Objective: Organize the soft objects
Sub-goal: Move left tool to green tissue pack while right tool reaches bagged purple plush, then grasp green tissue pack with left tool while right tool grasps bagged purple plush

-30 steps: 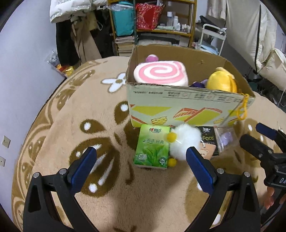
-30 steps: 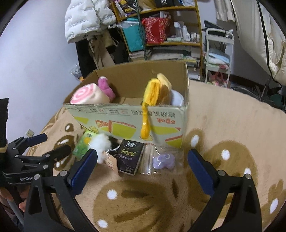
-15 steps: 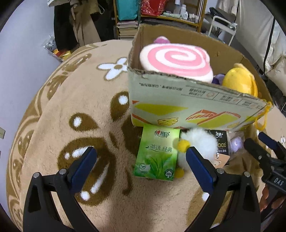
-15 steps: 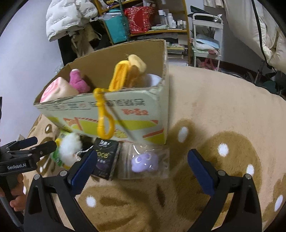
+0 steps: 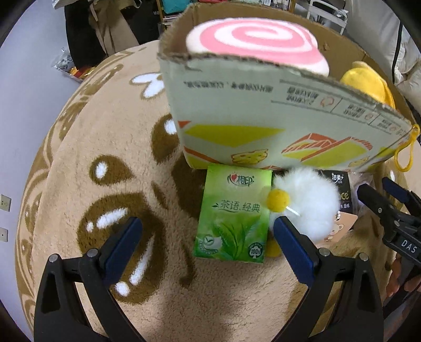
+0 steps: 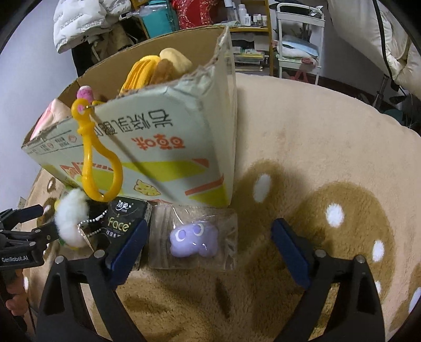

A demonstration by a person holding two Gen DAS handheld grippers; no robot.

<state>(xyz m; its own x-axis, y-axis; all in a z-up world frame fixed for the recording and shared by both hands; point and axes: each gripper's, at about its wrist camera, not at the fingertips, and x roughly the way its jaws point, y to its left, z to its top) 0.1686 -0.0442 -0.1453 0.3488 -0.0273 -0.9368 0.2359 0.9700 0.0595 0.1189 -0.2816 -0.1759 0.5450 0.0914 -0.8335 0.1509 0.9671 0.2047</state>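
A cardboard box (image 5: 252,105) stands on the rug and holds a pink swirl cushion (image 5: 255,39) and a yellow plush (image 5: 368,81). In front of it lie a green tissue pack (image 5: 232,215), a white fluffy pompom toy (image 5: 307,204), a black tissue pack (image 6: 126,223) and a purple toy in a clear bag (image 6: 193,238). My left gripper (image 5: 205,244) is open, low over the rug, with the green pack between its fingers. My right gripper (image 6: 208,247) is open around the bagged purple toy.
A yellow plastic clip (image 6: 98,163) hangs over the box's front wall. The beige and brown patterned rug (image 6: 329,157) stretches to the right. Shelves (image 6: 244,15), a white rack and hanging clothes stand behind the box. A hand holds the left gripper's handle (image 6: 15,297).
Both grippers have moved forward and down toward the items in front of the box, which now looms larger. The jaws stay open; nothing has been taken hold of.
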